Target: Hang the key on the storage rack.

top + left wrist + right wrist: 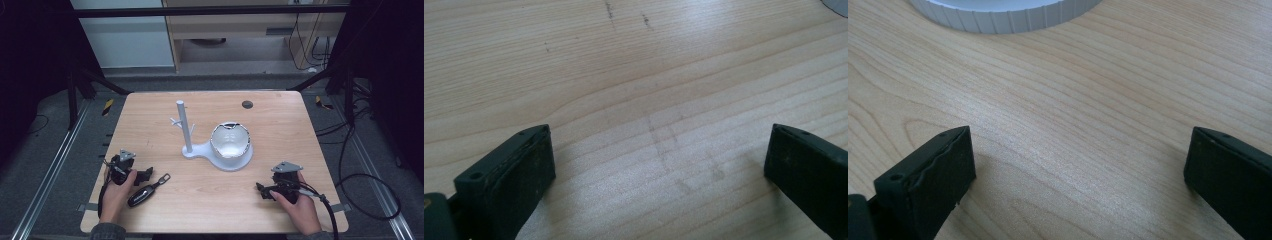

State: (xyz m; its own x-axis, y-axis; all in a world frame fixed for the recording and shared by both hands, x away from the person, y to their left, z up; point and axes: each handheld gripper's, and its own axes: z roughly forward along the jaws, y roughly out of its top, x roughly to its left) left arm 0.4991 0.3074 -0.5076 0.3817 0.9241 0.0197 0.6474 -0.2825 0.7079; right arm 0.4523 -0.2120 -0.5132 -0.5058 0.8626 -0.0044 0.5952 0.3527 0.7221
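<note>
From the high view, a light wooden surface (210, 195) stands on a grey carpeted floor (45, 150), framed by dark metal rails, with a pale cabinet (240, 30) and loose cables (370, 200) behind and to the right. Near the middle sits a white stand (200, 150) with an upright post (184, 125); on its round base rests a white bowl-shaped cup (230, 140), tilted toward the camera, its hollow showing nothing inside. A black car key (145, 192) lies at the near left, just beside the left tongs (145, 175), which a hand rests on the surface. The right tongs (262, 191) rest at the near right, well apart from the key.

In the left gripper view, the jaws stand wide apart with bare wood grain and faint pencil marks (664, 145) between them.

In the right gripper view, the jaws likewise stand wide apart over bare wood, and the ribbed white rim of the stand's base (998, 17) curves along the top edge.
</note>
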